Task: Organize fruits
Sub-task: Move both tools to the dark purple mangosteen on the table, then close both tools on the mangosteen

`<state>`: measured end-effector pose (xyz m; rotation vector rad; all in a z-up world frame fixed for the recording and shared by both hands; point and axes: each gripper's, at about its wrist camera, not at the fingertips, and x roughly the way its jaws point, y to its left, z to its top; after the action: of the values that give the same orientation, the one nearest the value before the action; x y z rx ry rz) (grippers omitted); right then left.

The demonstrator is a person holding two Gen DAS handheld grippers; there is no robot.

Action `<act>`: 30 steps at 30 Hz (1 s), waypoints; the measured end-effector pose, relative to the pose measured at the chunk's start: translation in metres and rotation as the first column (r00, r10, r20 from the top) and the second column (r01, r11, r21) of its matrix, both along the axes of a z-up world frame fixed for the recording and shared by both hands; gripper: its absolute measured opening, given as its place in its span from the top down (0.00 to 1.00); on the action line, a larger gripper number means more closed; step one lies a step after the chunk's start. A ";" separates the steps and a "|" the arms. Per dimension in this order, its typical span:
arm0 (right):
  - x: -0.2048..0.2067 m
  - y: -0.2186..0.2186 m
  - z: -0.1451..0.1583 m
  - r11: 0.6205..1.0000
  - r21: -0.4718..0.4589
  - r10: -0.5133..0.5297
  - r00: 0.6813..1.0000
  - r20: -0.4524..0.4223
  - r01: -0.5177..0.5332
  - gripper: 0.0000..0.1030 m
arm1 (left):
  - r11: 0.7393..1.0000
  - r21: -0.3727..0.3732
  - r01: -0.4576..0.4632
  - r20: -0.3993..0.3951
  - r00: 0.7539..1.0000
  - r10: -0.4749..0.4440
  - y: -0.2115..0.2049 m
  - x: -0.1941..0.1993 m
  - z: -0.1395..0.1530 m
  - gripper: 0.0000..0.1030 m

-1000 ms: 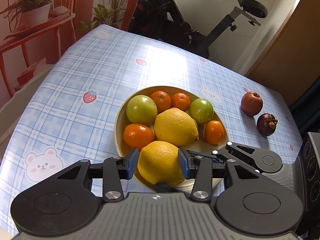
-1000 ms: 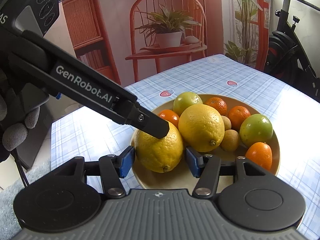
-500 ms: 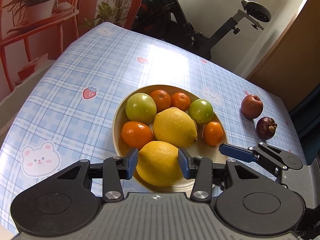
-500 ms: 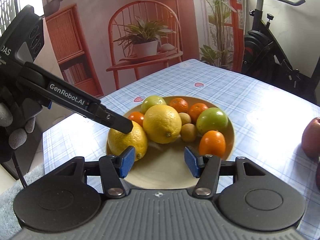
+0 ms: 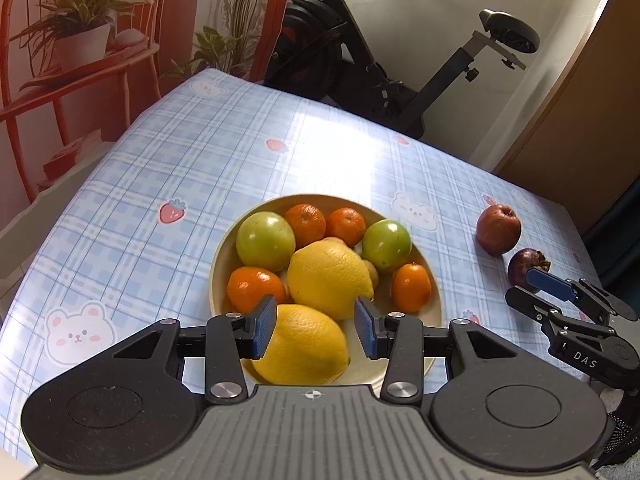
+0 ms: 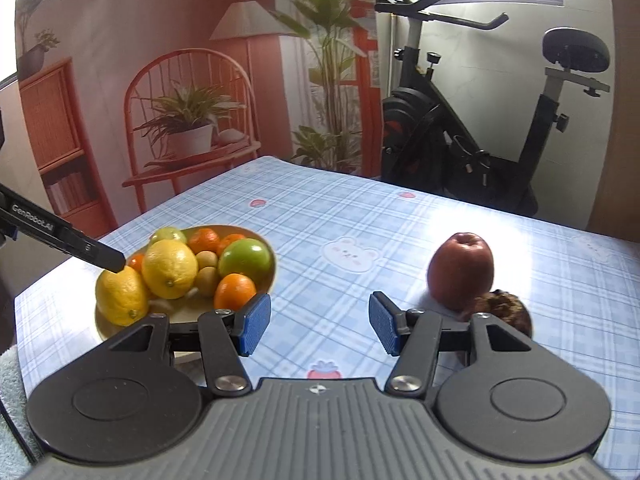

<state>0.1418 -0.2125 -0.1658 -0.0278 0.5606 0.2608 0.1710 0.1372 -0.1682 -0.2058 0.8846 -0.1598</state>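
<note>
— On the checked, glossy tablecloth (image 5: 168, 168), what sits where?
— A round cream bowl (image 5: 224, 248) heaped with smooth green fruits, small oranges and two dimpled lemons. The left gripper (image 5: 316, 326) straddles the near lemon (image 5: 304, 344), jaws closing, blue ribbed pads not clearly pressing it.
— And the right gripper (image 6: 318, 324)?
— Parted over bare cloth. Its own view shows the red apple (image 6: 460, 270) upright and the mangosteen (image 6: 504, 308) half hidden; the left view shows both whole.

The left wrist view is looking steeply down, close over the bowl (image 5: 224, 248) at frame centre. The right wrist view is facing shallower across the tablecloth (image 6: 400, 216), sharing the bowl (image 6: 269, 276) at left and apple (image 6: 460, 270).
</note>
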 end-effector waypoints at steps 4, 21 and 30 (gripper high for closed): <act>-0.004 -0.024 0.001 0.998 -0.010 -0.068 0.997 0.031 0.068 0.44 | 0.999 -0.023 0.036 0.066 0.997 -0.035 -0.023 0.004 0.019 0.56; 0.006 -0.084 -0.029 0.984 -0.013 -0.178 0.984 0.005 0.178 0.28 | 0.943 -0.088 0.322 0.084 0.945 -0.315 -0.187 0.077 0.009 0.34; 0.018 -0.088 -0.037 0.990 0.004 -0.140 0.990 -0.019 0.140 0.29 | 0.919 -0.098 0.381 -0.006 0.924 -0.383 -0.233 0.101 -0.030 0.34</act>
<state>0.1598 -0.3008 -0.2029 0.0189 0.5776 0.1263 0.2723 -0.0955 -0.1978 -0.1215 0.9369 -0.5666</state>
